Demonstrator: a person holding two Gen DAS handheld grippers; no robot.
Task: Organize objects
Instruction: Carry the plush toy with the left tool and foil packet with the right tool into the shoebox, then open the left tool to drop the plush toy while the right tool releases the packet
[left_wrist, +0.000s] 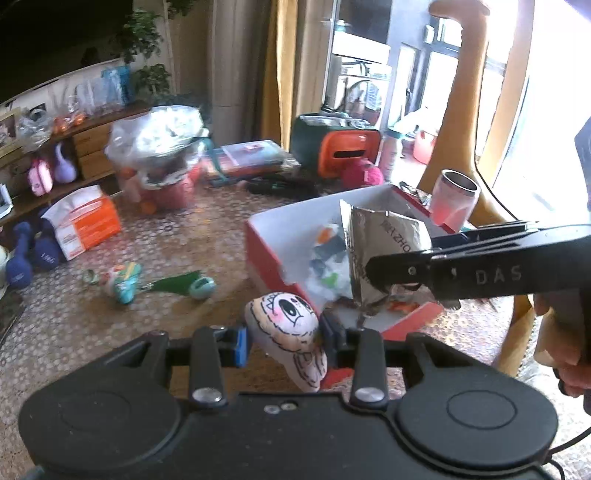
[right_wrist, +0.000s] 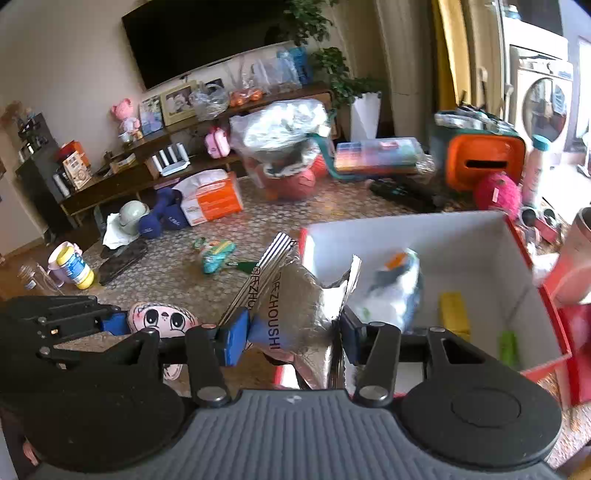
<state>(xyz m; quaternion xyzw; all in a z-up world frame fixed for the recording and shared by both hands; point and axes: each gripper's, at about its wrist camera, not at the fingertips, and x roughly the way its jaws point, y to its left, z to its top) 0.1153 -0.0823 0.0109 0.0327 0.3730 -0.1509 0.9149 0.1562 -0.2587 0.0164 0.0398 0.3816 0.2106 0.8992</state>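
My left gripper (left_wrist: 284, 338) is shut on a small white plush toy (left_wrist: 286, 325) with big cartoon eyes, held just short of the near corner of a red box (left_wrist: 266, 254) with a white inside. My right gripper (right_wrist: 291, 332) is shut on a crumpled silver foil bag (right_wrist: 299, 306) with printed letters, at the box's (right_wrist: 436, 236) near left rim. In the left wrist view the right gripper (left_wrist: 369, 275) reaches in from the right with the foil bag (left_wrist: 380, 240) over the box. The plush toy (right_wrist: 162, 319) and the left gripper (right_wrist: 114, 321) show at lower left of the right wrist view. Wrappers lie inside the box.
On the patterned floor lie a teal toy (left_wrist: 125, 280), an orange-and-white tissue pack (left_wrist: 85, 221), blue dumbbells (left_wrist: 22, 262) and a bulging clear bag (left_wrist: 162, 140). An orange-fronted case (left_wrist: 347, 151), a pink ball (left_wrist: 362, 173) and a steel cup (left_wrist: 456, 201) sit behind the box. A yellow chair leg (left_wrist: 461, 110) rises at right.
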